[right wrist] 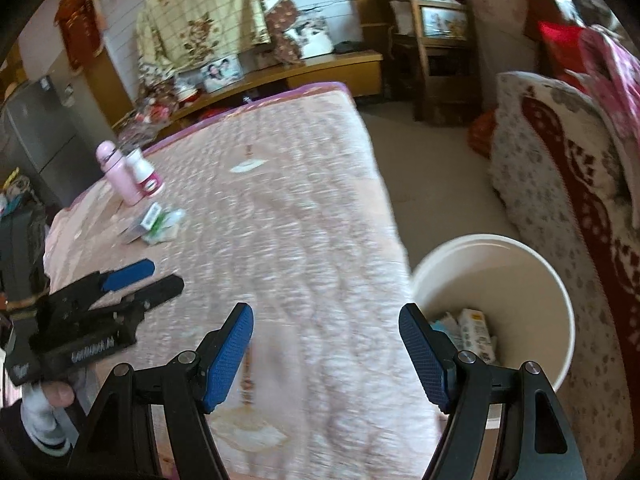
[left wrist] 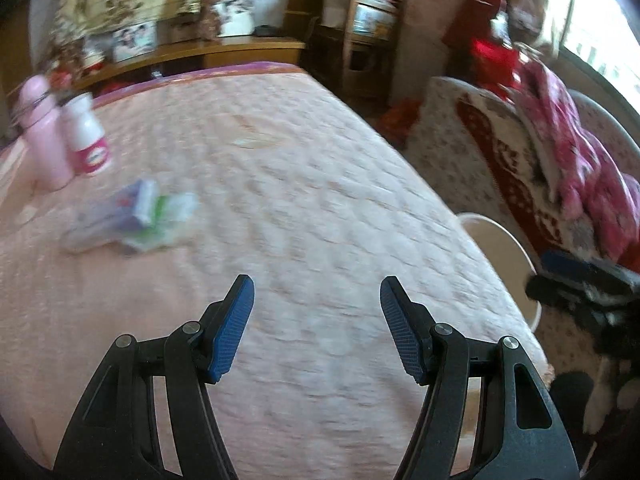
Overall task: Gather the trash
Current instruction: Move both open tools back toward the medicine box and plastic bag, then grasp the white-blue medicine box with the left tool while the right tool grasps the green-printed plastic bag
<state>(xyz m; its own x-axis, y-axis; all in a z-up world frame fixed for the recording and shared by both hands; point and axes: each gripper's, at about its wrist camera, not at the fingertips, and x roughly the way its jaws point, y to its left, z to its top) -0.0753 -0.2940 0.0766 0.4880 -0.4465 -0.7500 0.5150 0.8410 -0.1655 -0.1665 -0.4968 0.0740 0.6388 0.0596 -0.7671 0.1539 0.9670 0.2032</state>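
A small pile of trash wrappers and a little box lies on the pink bedspread at the left; it also shows in the right wrist view. A white bucket stands on the floor beside the bed's right edge, with a few cartons inside; its rim shows in the left wrist view. My left gripper is open and empty above the bed, well short of the pile. My right gripper is open and empty over the bed's edge next to the bucket.
A pink bottle and a white bottle with a pink label stand on the bed behind the pile. A sofa with red and white covers is at the right. A wooden shelf and low cabinet are behind the bed.
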